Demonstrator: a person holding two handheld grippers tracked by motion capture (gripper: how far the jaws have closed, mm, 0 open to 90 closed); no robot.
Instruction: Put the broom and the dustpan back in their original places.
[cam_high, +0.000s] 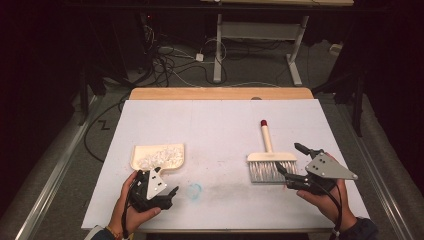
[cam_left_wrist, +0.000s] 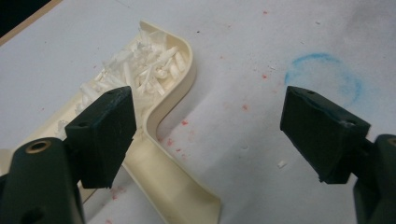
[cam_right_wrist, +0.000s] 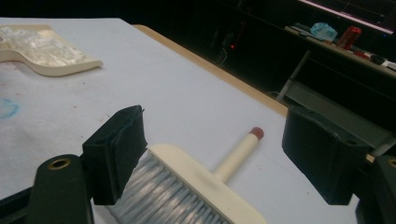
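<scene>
Dustpan (cam_left_wrist: 163, 154): light, rigid plastic, loose scraps (cam_left_wrist: 144, 70) inside; grip handle, keep level. Brush (cam_right_wrist: 187, 186): light; grip block. Left gripper (cam_left_wrist: 210, 135) and right gripper (cam_right_wrist: 215, 154) both apart, empty.

A white sheet (cam_high: 210, 125) covers the wooden table (cam_high: 220, 93), and the wood shows as a strip along the far edge. On the sheet there is a faint blue ring mark (cam_high: 194, 190), with small red specks (cam_left_wrist: 184, 123) near it. Behind the table, cables (cam_high: 170, 60) lie on the floor beside a white table frame (cam_high: 260, 31). On a far shelf stand a red can (cam_right_wrist: 349, 36) and a light blue crumpled thing (cam_right_wrist: 323, 31).
</scene>
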